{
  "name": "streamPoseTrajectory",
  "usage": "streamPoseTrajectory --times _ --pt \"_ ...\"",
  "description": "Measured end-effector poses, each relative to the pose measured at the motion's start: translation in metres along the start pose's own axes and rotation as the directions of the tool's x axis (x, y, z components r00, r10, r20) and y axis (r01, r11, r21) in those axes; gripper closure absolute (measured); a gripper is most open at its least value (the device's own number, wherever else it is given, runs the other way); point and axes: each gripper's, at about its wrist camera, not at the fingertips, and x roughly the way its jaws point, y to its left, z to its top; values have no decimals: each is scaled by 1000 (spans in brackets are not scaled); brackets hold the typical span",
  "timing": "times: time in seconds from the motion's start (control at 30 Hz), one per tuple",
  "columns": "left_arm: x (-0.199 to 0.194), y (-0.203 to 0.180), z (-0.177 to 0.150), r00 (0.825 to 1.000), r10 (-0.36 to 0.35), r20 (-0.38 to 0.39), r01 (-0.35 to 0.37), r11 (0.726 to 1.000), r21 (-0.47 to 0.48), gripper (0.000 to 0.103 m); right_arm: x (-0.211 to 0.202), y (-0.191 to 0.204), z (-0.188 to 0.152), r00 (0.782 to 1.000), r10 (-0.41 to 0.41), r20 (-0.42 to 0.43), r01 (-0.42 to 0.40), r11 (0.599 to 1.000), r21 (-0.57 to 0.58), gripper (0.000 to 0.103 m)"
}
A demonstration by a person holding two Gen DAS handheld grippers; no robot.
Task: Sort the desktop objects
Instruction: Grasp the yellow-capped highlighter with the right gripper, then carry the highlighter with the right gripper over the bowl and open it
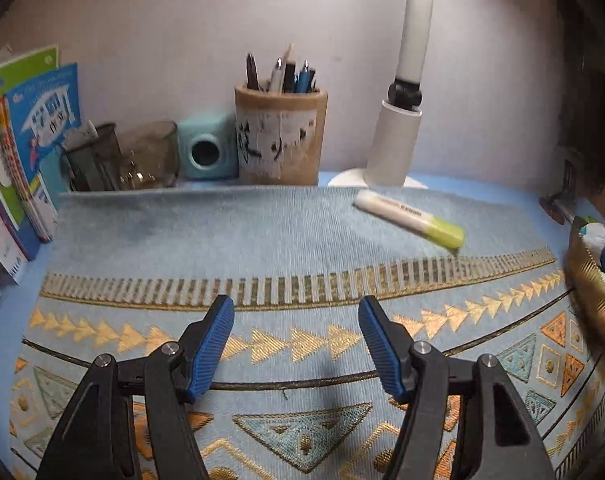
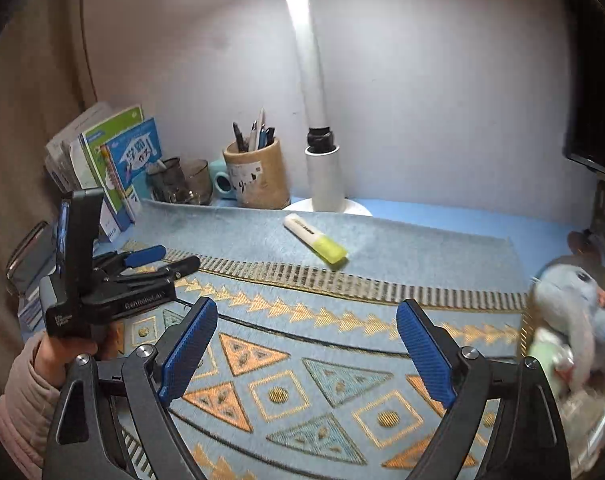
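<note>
Two grippers' fingers spread, empty, highlighter (image 1: 410, 218) on mat (image 1: 262, 232) beyond.

One highlighter (image 1: 410, 219) lies at one o'clock. One pen holder (image 1: 281, 134), two glass cups (image 1: 122, 158), and one lamp (image 1: 398, 136) stand at twelve.

Both fisheye views looked forward from low over the patterned mat (image 1: 302, 232) toward the back wall. The left wrist view sat nearer the pen holder (image 1: 280, 136); the right wrist view stood farther back and to the right. Both shared the highlighter (image 2: 315, 241), lamp base (image 2: 326, 176) and books (image 1: 26, 140).
</note>
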Motion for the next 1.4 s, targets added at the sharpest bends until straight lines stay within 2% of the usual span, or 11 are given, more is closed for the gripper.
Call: streamPoseTrajectory --times 0.1,0.2,0.43,0.57,0.63,0.73,0.83,1.1,1.27,1.3,1.4 --pt "19 -9 -14 996 -11 -86 15 999 47 42 44 -5 12 1000 -9 -9 9 1000 -23 12" --pt "14 -15 -21 998 -3 -70 7 998 58 42 83 -14 25 1000 9 -22 -9 999 -32 12" --pt "0 -13 -25 999 36 -25 -35 999 31 33 156 -9 38 988 -118 -100 105 986 -128 13" --pt "3 -5 -25 998 37 -55 -36 999 2 33 168 -9 40 988 -77 -130 59 989 -135 33" --pt "5 -4 -25 997 49 -65 -49 999 -1 33 168 -6 40 987 -90 -129 71 987 -146 35" --pt "4 -6 -27 997 50 -66 -49 999 11 33 162 -1 37 989 -63 -132 45 989 -140 65" --pt "7 -9 -27 996 48 -69 -47 999 25 33 149 5 29 985 -92 -147 71 987 -144 79" --pt "9 -19 -28 996 19 -91 -14 998 55 28 77 -22 -27 956 -75 -282 86 996 27 79" --pt "5 -34 -32 996 16 -84 -7 995 103 28 34 -34 -75 954 -142 -263 161 985 55 77" --pt "5 -37 -32 996 17 -85 -7 994 113 28 31 -31 -78 954 -155 -256 171 984 41 75" --pt "6 -41 -34 996 5 -94 7 992 129 28 27 -27 -86 960 -149 -238 163 986 37 47"
